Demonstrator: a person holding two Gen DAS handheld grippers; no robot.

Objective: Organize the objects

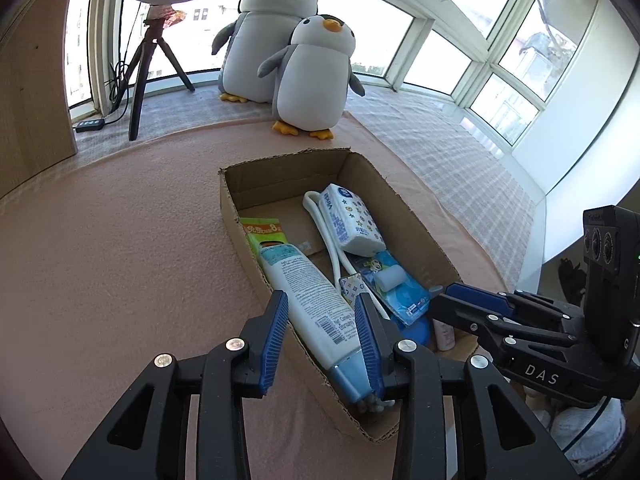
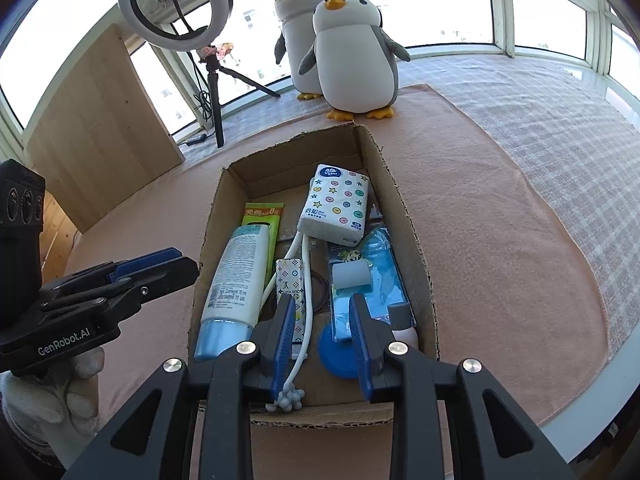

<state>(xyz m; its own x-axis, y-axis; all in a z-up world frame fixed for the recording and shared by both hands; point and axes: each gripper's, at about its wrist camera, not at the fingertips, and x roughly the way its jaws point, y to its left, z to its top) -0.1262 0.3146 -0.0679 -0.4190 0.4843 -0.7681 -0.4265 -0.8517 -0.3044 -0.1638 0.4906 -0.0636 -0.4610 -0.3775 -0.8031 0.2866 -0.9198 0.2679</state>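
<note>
**Both grippers parted over a filled cardboard box**

Your left gripper (image 1: 322, 336) hangs over the near-left corner of the cardboard box (image 2: 404, 216). Its jaws stand partly open around the white lotion tube (image 1: 308, 296) — the blue pads flank the tube's lower body, and a gap shows on the left side, so nothing is clamped. The tube lies along the box's left wall, blue cap toward you at 6 o'clock.

Your right gripper (image 2: 320, 336) hovers above the box's near end, jaws partly open and holding nothing. Between its fingers, in the right wrist view, you see the box floor, a patterned slim case (image 2: 290, 280) and a white cord (image 2: 304, 264) ending in a cluster of grey beads.

Inside the box, the tissue pack (image 2: 336, 204) sits toward 12 o'clock, tilted over the cord. A green packet (image 2: 266, 216) lies under the tube's far end at 11 o'clock. A blue blister pack (image 2: 372, 276) with a small white roll runs along the right wall at 3 o'clock — a blue round lid (image 2: 336, 350) and a small pink bottle (image 2: 402, 326) sit at its near end.

The box rests on a pink cloth (image 2: 500, 240). Two plush penguins (image 2: 352, 52) stand beyond it at 12 o'clock, a ring light (image 2: 176, 8) on a tripod at 10 o'clock.
</note>
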